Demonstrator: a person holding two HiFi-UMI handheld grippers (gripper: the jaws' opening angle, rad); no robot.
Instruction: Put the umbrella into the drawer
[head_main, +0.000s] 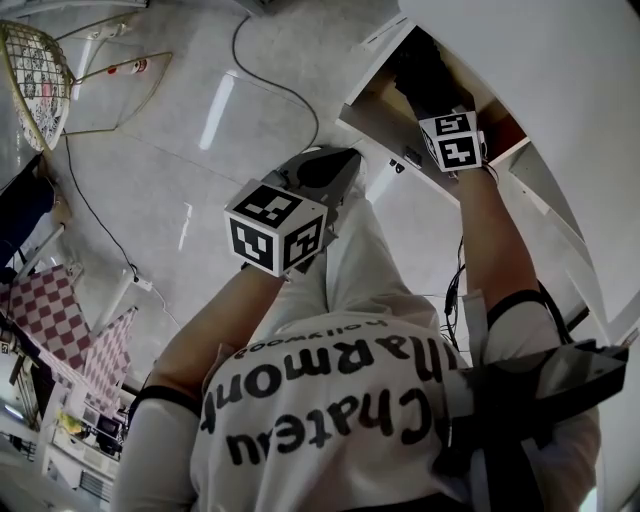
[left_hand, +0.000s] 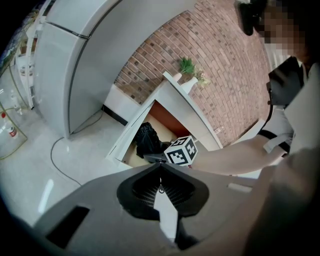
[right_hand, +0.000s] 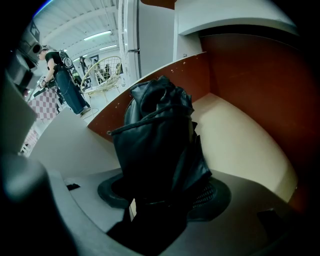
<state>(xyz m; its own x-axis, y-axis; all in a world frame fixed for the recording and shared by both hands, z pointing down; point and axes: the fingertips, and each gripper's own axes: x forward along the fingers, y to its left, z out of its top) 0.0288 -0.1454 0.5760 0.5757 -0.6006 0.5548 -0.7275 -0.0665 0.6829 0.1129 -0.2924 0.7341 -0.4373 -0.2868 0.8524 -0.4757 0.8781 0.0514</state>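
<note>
The right gripper (right_hand: 165, 194) is seen reaching down into the open drawer (right_hand: 250, 150), and the black folded umbrella (right_hand: 160, 135) is clamped between its jaws, which are held wide by the bundle's bulk. The umbrella is gripped near its lower end, and the rest of it, crumpled fabric with a strap across it, projects ahead of the gripper into the drawer. The drawer's pale bottom is seen ahead and to the right of the gripper, and the reddish-brown side walls are seen beyond and to either side. Whether the umbrella's far end touches the drawer bottom cannot be told. The left gripper (left_hand: 160, 172) is held well apart from the drawer, with its jaws brought together at the tips and nothing caught between them. Ahead of this gripper the drawer is seen standing out from the white cabinet (left_hand: 192, 107), with the umbrella inside it and the right gripper's marker cube (left_hand: 181, 151) just above. A small plant (left_hand: 187, 67) is seen on the cabinet top, against a brick wall (left_hand: 220, 60). A cable (left_hand: 60, 160) lies on the pale floor (left_hand: 30, 185) to the left gripper's left.
</note>
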